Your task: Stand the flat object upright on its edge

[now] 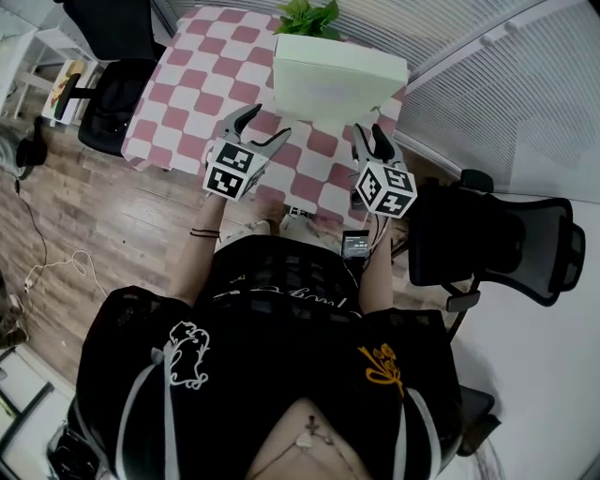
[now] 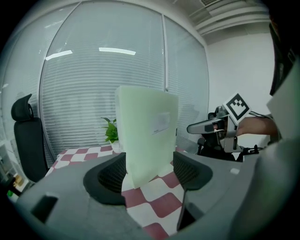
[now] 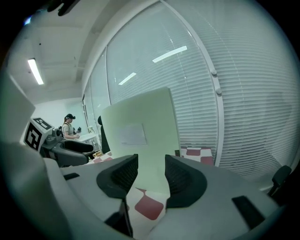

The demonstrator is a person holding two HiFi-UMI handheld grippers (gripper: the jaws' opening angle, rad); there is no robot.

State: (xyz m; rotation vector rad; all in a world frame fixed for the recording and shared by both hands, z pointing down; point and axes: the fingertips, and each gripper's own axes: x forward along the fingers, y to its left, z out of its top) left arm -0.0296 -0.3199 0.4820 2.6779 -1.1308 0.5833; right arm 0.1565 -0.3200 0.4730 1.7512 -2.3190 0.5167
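The flat object is a pale green box with a white label. It stands upright on one edge on the red-and-white checked table. My left gripper hovers just off its near left corner, jaws open, nothing pressed between them. My right gripper hovers off the near right corner, also open. In the left gripper view the box rises beyond my left gripper. The right gripper view shows the box standing beyond my right gripper, apart from the pads.
A potted plant stands behind the box at the table's far edge. Black office chairs sit at the left and right of the table. Window blinds run along the right. The person's body fills the near floor.
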